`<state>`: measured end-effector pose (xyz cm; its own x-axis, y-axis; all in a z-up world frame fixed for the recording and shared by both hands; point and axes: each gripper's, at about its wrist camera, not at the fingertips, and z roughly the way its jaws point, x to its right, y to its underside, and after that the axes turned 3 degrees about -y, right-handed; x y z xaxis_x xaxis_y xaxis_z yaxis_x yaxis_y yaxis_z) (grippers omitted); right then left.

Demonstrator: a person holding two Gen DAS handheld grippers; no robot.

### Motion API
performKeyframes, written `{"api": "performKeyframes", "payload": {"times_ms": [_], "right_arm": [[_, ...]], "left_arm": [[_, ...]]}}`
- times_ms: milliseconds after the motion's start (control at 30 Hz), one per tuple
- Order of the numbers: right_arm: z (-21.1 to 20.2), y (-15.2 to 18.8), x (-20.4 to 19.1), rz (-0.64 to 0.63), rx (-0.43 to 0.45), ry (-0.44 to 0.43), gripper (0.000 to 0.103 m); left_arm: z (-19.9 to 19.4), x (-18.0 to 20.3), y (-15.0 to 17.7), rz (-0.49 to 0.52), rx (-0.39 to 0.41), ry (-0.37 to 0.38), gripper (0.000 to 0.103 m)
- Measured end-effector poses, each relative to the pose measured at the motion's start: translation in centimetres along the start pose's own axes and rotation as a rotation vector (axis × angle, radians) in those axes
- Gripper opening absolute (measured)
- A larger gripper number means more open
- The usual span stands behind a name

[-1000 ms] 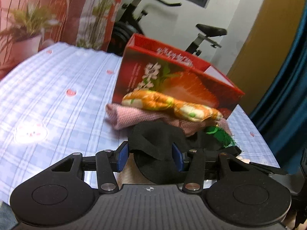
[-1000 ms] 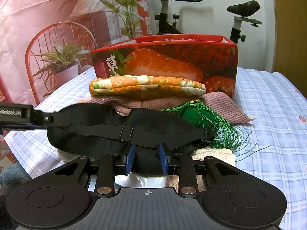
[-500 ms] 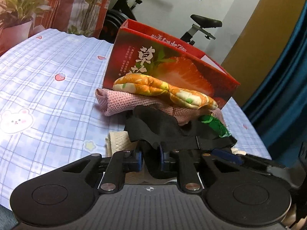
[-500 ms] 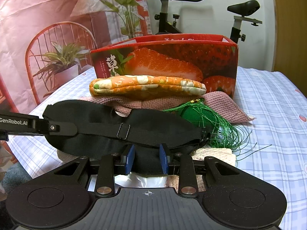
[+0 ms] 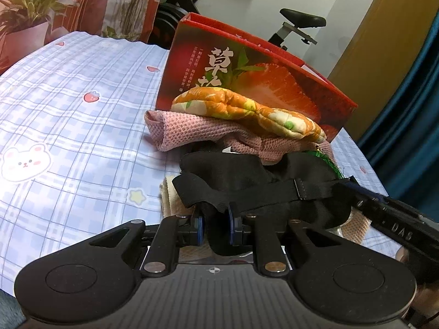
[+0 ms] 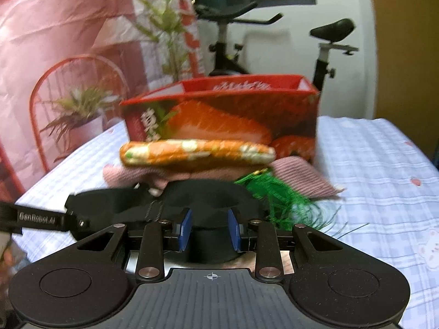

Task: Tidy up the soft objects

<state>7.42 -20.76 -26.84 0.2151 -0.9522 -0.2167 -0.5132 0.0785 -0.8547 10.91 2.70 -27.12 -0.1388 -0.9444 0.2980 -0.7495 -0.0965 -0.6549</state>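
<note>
Two tools, left (image 5: 215,226) and right (image 6: 210,229), clamp black eye mask (image 5: 263,181), apparently near tablecloth edge (image 5: 68,126).

The red box (image 5: 247,82) has big white Chinese letters on its front, and the top one reads "草"; the small rows of letters beside it are too tiny to read. In the right wrist view, the black arm of the left gripper (image 6: 41,218) has white letters that say "GenRobot.AI". In the left wrist view, the black arm of the right gripper (image 5: 397,230) shows the letters "DAS".
</note>
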Motion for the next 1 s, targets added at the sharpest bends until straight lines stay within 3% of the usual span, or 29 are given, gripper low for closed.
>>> {"api": "performKeyframes", "payload": {"times_ms": [267, 1000], "right_arm": [[-0.4, -0.2, 1.0, 0.046, 0.048, 0.080, 0.030], [0.0, 0.2, 2.0, 0.117, 0.028, 0.103, 0.036]], "left_arm": [[0.2, 0.0, 0.2, 0.008, -0.006, -0.008, 0.018], [0.6, 0.1, 0.3, 0.011, -0.015, -0.016, 0.018]]}}
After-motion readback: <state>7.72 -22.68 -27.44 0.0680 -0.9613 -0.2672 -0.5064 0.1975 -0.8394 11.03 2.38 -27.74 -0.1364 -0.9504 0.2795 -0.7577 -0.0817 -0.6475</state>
